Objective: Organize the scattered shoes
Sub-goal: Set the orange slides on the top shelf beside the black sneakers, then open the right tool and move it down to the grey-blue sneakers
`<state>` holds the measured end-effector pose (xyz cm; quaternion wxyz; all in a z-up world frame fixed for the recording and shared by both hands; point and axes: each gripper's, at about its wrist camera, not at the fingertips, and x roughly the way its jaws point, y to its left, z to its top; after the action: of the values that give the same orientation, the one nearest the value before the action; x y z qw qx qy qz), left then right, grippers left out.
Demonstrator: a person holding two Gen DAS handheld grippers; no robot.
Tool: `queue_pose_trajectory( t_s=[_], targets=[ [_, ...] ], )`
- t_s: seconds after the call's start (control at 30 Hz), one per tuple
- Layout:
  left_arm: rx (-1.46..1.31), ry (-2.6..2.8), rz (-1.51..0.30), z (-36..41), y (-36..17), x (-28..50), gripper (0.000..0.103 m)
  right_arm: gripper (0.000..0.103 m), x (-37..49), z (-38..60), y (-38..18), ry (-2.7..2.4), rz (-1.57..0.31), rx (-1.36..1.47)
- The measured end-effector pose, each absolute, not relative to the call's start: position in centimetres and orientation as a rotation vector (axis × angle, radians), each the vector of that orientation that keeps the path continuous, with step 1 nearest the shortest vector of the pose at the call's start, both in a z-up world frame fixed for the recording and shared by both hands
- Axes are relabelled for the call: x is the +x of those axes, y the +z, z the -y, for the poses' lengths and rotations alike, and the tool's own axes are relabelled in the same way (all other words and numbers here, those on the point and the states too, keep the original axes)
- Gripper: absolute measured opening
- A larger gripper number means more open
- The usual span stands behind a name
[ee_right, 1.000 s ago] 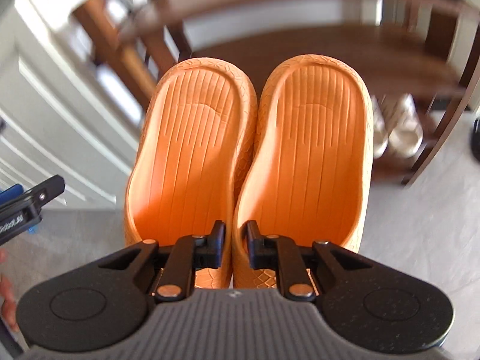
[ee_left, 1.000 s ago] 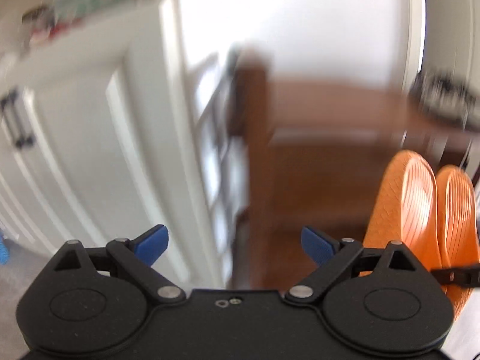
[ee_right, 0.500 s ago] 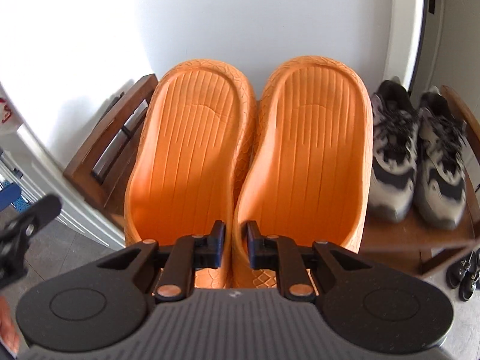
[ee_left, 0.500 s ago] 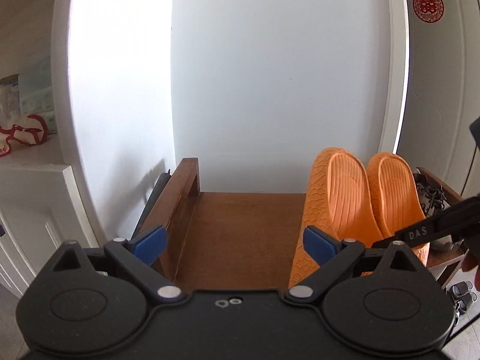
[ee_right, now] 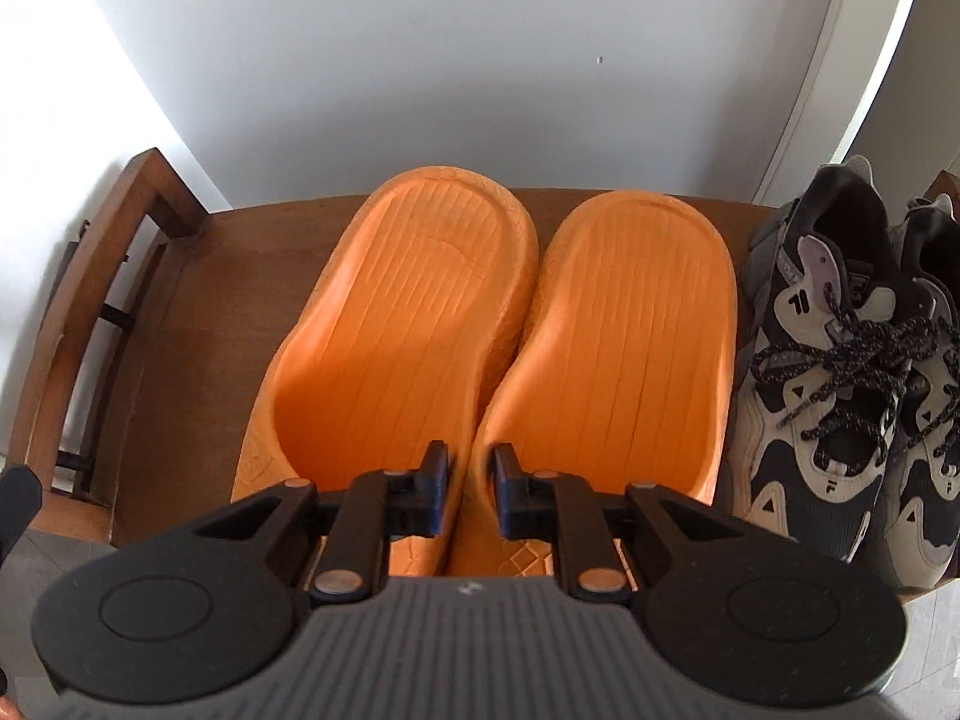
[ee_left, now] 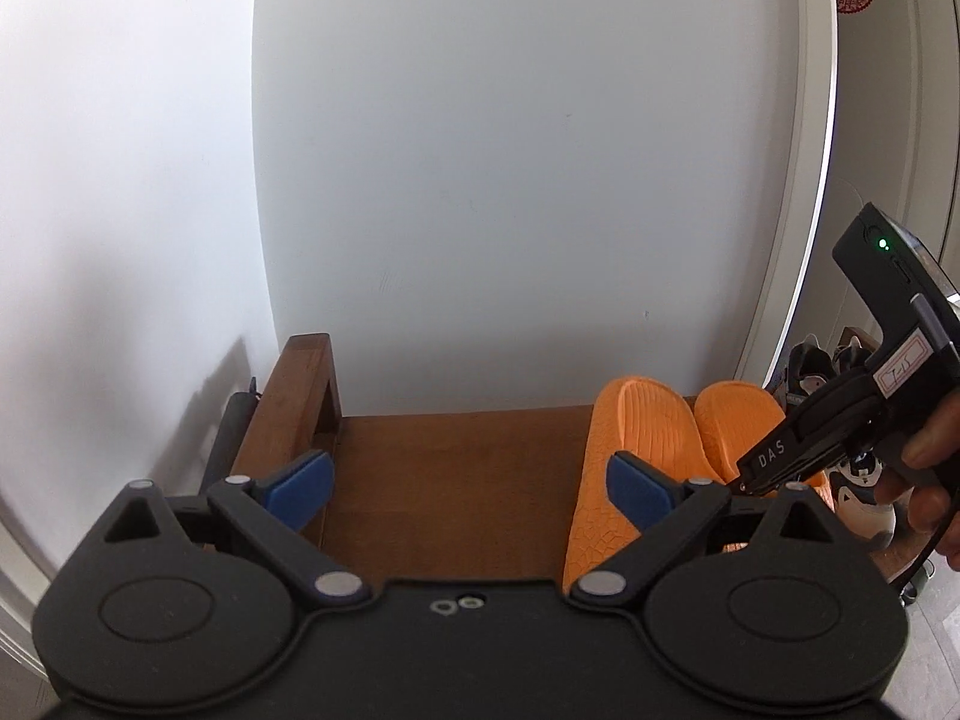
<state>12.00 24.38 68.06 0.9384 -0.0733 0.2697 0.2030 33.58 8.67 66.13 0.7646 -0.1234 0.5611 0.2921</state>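
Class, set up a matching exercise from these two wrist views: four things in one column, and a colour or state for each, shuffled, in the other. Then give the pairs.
Things:
1. slippers
2. sneakers
3. left gripper
4. right gripper

States:
A. open, holding nothing
B. grey and black, laced, at the rack's right end
C. orange, side by side
D. shut on the slippers' inner walls

Pairs: 1-C, 2-B, 3-A, 4-D

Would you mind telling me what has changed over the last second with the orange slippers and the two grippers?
The right gripper carried the orange slippers from in front of the white cabinet to the wooden shelf, beside the sneakers. The left gripper swung from the cabinet to face the shelf. Unchanged: right jaws clamped on the slippers' inner walls, left jaws open and empty.
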Motion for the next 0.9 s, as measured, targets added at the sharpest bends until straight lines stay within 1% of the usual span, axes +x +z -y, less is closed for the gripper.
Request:
queue_pose_trajectory(
  t_s=[0.2,0.4,0.43,0.5,0.6,0.63,0.67,0.8,0.9],
  targets=[
    [-0.157,0.386,-0.574,-26.2,67.2,13.5,0.098,0.019,36.3,-12.5,64.3,0.618,-1.276,-0.398],
    [-0.166,0.377,-0.600,-27.6,66.3,14.0,0.098,0.019,38.6,-14.8,65.1,0.633,-1.232,-0.520],
    [-0.166,0.376,-0.604,-27.7,66.1,14.0,0.098,0.020,39.0,-15.0,65.3,0.626,-1.229,-0.518],
    [-0.164,0.370,-0.606,-27.8,66.1,13.9,0.098,0.027,38.8,-14.7,65.2,0.607,-1.218,-0.505],
    [-0.149,0.366,-0.599,-27.7,66.2,13.2,0.098,0.036,37.8,-13.0,65.8,0.565,-1.167,-0.421],
    [-0.145,0.369,-0.594,-27.8,66.3,12.9,0.098,0.041,37.3,-12.3,66.3,0.566,-1.139,-0.372],
    [-0.140,0.372,-0.589,-27.8,66.3,12.7,0.098,0.043,36.7,-11.7,66.7,0.563,-1.107,-0.324],
    [-0.128,0.400,-0.577,-27.3,66.7,10.8,0.098,0.044,34.1,-8.7,68.8,0.539,-1.014,-0.133],
    [-0.119,0.420,-0.571,-26.5,66.7,8.8,0.098,0.044,29.5,-5.8,69.1,0.583,-0.989,0.039]
  ],
)
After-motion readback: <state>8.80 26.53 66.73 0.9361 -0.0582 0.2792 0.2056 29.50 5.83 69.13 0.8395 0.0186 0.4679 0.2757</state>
